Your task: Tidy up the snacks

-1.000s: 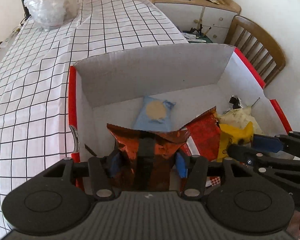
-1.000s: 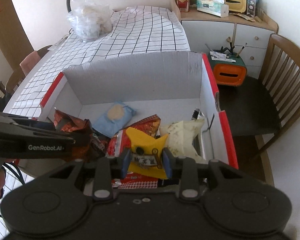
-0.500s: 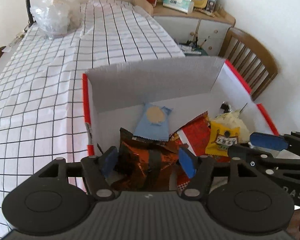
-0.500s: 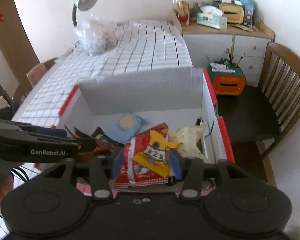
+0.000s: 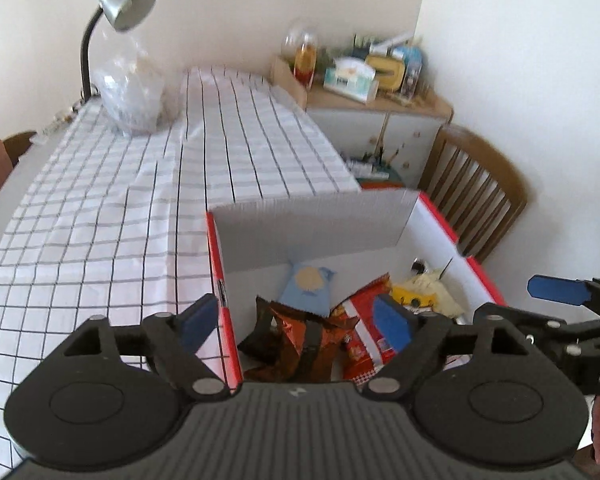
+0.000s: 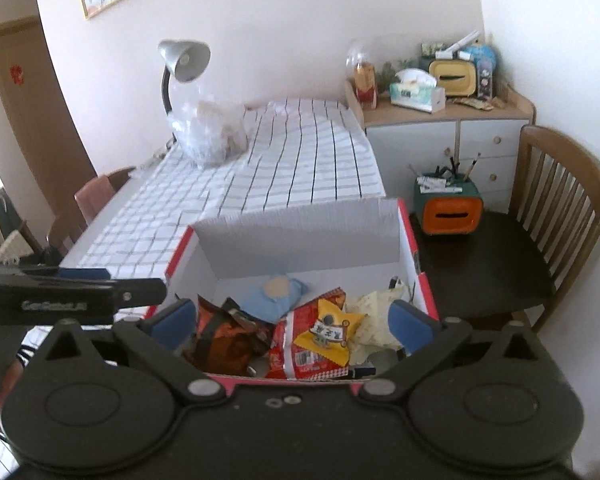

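1. Both our grippers, left (image 5: 296, 322) and right (image 6: 294, 322), are spread wide, holding nothing.
2. Snacks sit inside the red-and-white box (image 6: 412, 248): crinkly orange-brown bag (image 6: 224, 340) at 9 o'clock, red packet (image 6: 304, 350) with yellow pouch (image 6: 328, 334) centre, pale blue one (image 6: 274, 296) at 12.

Box (image 6: 296, 236) open on top, access from above free. Far flap stands upright, blocks a straight reach in from the far side. Near half of the box floor crowded: brown packet (image 6: 224, 340) at left, red packet (image 6: 300, 344) with yellow packet (image 6: 328, 330) on it in the middle, pale wrapper (image 6: 374, 312) at right, blue packet (image 6: 272, 296) behind them. Bare box floor only along the far wall. Checked table (image 5: 112, 208) left of the box free up to the plastic bag (image 5: 128, 96) and lamp (image 5: 116, 12) at the far end. Right side hemmed by wooden chair (image 6: 556, 216) carrying an orange-green holder (image 6: 448, 212). Both hand-held grippers spread wide, above the near rim, side by side.
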